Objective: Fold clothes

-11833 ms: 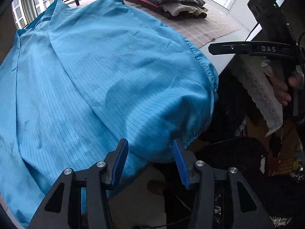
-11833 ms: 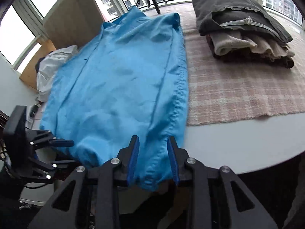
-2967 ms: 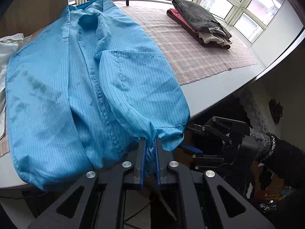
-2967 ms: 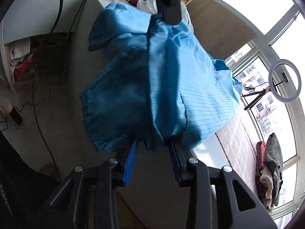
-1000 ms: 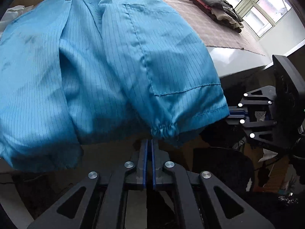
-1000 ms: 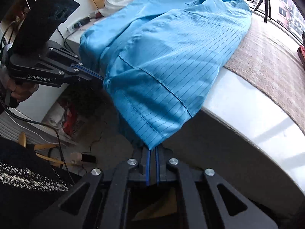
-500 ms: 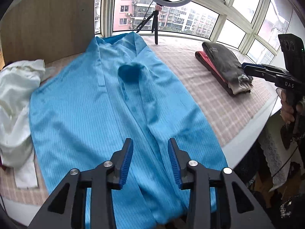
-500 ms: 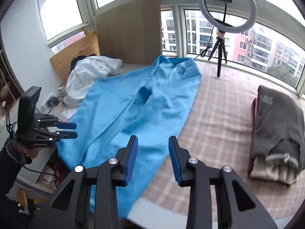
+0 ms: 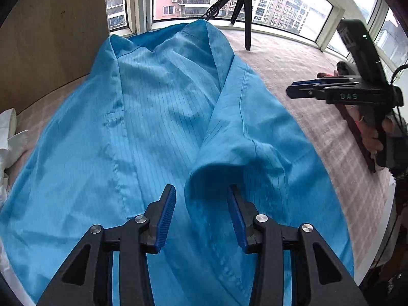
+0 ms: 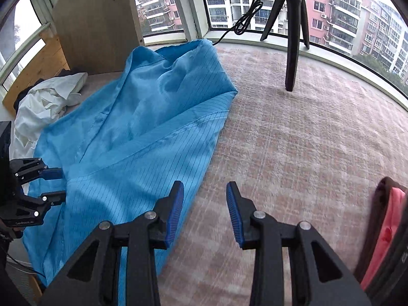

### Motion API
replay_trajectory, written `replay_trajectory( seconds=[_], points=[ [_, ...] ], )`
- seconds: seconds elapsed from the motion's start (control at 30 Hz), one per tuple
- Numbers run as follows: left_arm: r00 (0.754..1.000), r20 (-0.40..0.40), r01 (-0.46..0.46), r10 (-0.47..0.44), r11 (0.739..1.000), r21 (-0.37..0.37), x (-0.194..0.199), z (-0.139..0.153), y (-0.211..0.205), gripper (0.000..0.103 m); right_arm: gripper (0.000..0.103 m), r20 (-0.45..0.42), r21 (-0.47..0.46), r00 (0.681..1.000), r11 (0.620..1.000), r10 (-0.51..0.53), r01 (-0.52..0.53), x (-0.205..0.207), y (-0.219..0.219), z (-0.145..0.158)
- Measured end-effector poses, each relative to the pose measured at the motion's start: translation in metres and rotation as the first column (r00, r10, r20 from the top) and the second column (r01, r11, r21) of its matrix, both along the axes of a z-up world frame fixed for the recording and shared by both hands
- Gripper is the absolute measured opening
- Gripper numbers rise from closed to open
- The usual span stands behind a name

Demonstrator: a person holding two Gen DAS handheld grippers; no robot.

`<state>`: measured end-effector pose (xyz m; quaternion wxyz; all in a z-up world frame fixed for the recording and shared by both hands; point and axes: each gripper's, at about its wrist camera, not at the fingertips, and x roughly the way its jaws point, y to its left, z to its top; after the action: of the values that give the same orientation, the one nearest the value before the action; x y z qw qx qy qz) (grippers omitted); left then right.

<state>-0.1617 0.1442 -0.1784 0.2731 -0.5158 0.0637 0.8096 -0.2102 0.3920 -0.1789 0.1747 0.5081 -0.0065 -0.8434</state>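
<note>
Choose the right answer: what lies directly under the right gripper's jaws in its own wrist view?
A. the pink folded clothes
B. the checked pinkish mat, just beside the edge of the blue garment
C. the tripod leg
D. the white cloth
B: the right gripper hangs over the checked mat, with the blue garment's edge just to its left.

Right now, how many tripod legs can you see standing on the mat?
1 for certain: the front leg planted on the checked mat. Two other legs splay back toward the window sill; their feet may rest there instead.
</note>
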Motion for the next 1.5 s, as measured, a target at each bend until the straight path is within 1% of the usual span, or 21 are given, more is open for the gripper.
replay_trajectory(
  seconds=[0.03,0.07,0.1,0.13,0.2,0.27,0.4,0.47,0.5,0.6,0.7,0.73,0.83,0.87,1.0,1.1,1.17,1.23,1.27,1.37,1.5],
  points=[
    [1.0,0.016,0.0,-0.001,1.0,0.032,-0.003,-0.003,0.001,0.029,0.038,0.005,-0.013,1.0,1.0,0.005,-0.005,-0.01,0.0,-0.005],
    [0.999,0.044,0.001,-0.004,0.998,0.067,-0.007,-0.006,0.002,0.011,0.043,0.008,-0.026,1.0,1.0,0.005,-0.004,-0.02,0.0,-0.009],
    [0.997,0.081,-0.003,-0.006,0.995,0.103,-0.01,-0.01,0.003,0.003,0.045,0.012,-0.039,1.0,0.999,0.004,-0.003,-0.029,0.0,-0.014],
    [0.995,0.105,-0.012,-0.001,0.992,0.124,-0.011,-0.014,0.003,0.003,0.045,0.015,-0.055,1.0,0.998,0.001,0.0,-0.036,-0.001,-0.018],
    [0.993,0.12,-0.022,0.008,0.993,0.116,-0.011,-0.016,0.002,0.011,0.045,0.016,-0.083,1.0,0.997,0.008,-0.006,-0.046,-0.003,-0.023],
    [0.992,0.125,-0.031,0.019,0.994,0.1,-0.005,-0.01,-0.003,0.035,0.045,0.013,-0.104,1.0,0.994,0.018,-0.017,-0.053,-0.006,-0.025],
    [0.998,0.059,-0.04,0.035,0.995,0.09,0.017,0.024,-0.013,0.044,0.045,-0.001,-0.11,0.999,0.993,0.038,-0.037,-0.054,-0.011,-0.027],
    [1.0,-0.002,-0.014,0.014,0.996,0.091,0.019,0.041,-0.002,0.065,0.045,-0.004,-0.115,0.999,0.993,0.038,-0.038,-0.054,-0.01,-0.028],
    [0.999,-0.035,0.001,0.002,0.996,0.089,0.019,0.049,0.005,0.07,0.045,-0.003,-0.12,0.999,0.992,0.036,-0.036,-0.054,-0.009,-0.029],
    [0.996,-0.066,0.061,-0.058,0.997,0.037,0.008,0.052,0.035,0.073,0.045,0.015,-0.131,0.999,0.991,0.028,-0.026,-0.055,-0.006,-0.032],
    [0.993,-0.02,0.116,-0.116,0.993,0.004,-0.001,0.037,0.06,0.073,0.045,0.012,-0.126,1.0,0.992,0.028,-0.026,-0.055,-0.007,-0.032],
    [0.992,0.0,0.129,-0.129,0.991,-0.022,-0.002,0.029,0.065,0.068,0.045,0.01,-0.121,1.0,0.992,0.029,-0.028,-0.055,-0.007,-0.032],
    [0.993,0.045,0.111,-0.106,0.984,-0.138,-0.006,0.004,0.07,0.01,0.045,0.003,-0.112,1.0,0.993,0.028,-0.027,-0.054,-0.007,-0.031],
    [0.995,0.066,0.088,-0.08,0.987,-0.135,-0.009,-0.001,0.067,0.01,0.045,0.002,-0.111,1.0,0.994,0.024,-0.024,-0.054,-0.007,-0.031],
    [0.998,0.067,0.001,-0.005,0.998,0.064,-0.005,0.026,0.04,0.008,0.045,0.007,-0.148,1.0,0.989,0.003,-0.002,-0.056,0.001,-0.029],
    [0.999,-0.001,-0.049,0.05,0.991,0.128,0.003,0.048,0.019,0.007,0.045,-0.002,-0.21,1.0,0.978,0.0,0.0,-0.061,0.005,-0.025],
    [0.997,0.026,-0.081,0.079,0.991,0.106,-0.004,0.034,0.01,0.008,0.045,-0.025,-0.229,1.0,0.974,-0.011,0.005,-0.066,0.003,-0.023],
    [0.995,0.041,-0.091,0.089,0.995,0.041,-0.007,0.014,0.012,0.008,0.031,-0.069,-0.19,0.997,0.982,-0.018,0.005,-0.073,-0.006,-0.021],
    [0.995,0.046,-0.09,0.09,0.996,0.006,-0.008,0.004,0.014,0.009,0.008,-0.082,-0.153,0.997,0.988,-0.013,0.001,-0.077,-0.013,-0.022],
    [0.994,0.051,-0.088,0.093,0.992,-0.09,-0.01,-0.02,0.019,0.015,0.004,-0.11,-0.094,0.994,0.995,0.008,-0.019,-0.091,-0.029,-0.024],
    [0.992,0.004,-0.128,0.129,0.989,-0.077,-0.001,0.003,0.01,0.025,0.004,-0.157,0.186,0.987,0.982,0.014,0.015,-0.102,-0.051,-0.027]
  ],
)
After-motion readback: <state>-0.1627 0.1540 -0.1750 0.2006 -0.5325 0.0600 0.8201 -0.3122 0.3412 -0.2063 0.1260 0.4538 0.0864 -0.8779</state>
